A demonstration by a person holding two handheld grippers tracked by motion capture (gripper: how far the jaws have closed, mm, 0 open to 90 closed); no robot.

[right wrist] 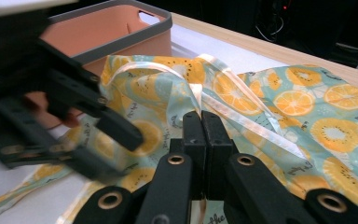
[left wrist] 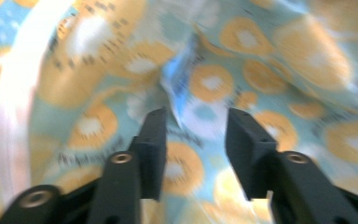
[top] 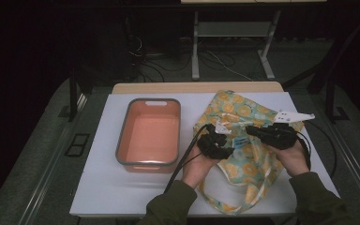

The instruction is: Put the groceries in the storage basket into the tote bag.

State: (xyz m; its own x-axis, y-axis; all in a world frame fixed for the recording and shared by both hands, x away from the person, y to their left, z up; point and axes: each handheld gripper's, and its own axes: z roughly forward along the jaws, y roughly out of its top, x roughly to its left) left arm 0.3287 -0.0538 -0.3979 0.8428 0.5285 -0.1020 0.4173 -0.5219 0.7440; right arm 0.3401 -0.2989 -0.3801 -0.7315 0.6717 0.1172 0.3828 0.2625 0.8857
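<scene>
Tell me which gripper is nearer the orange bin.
Left. The left gripper hangs over the bag just beside the orange bin; the right gripper grips the bag farther away.

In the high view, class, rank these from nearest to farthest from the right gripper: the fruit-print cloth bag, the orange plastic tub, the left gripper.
1. Fruit-print cloth bag, under right gripper.
2. Left gripper, just leftward.
3. Orange plastic tub, far left.

Overhead view faces forward; 2 gripper views close on bag (top: 243, 140).
</scene>
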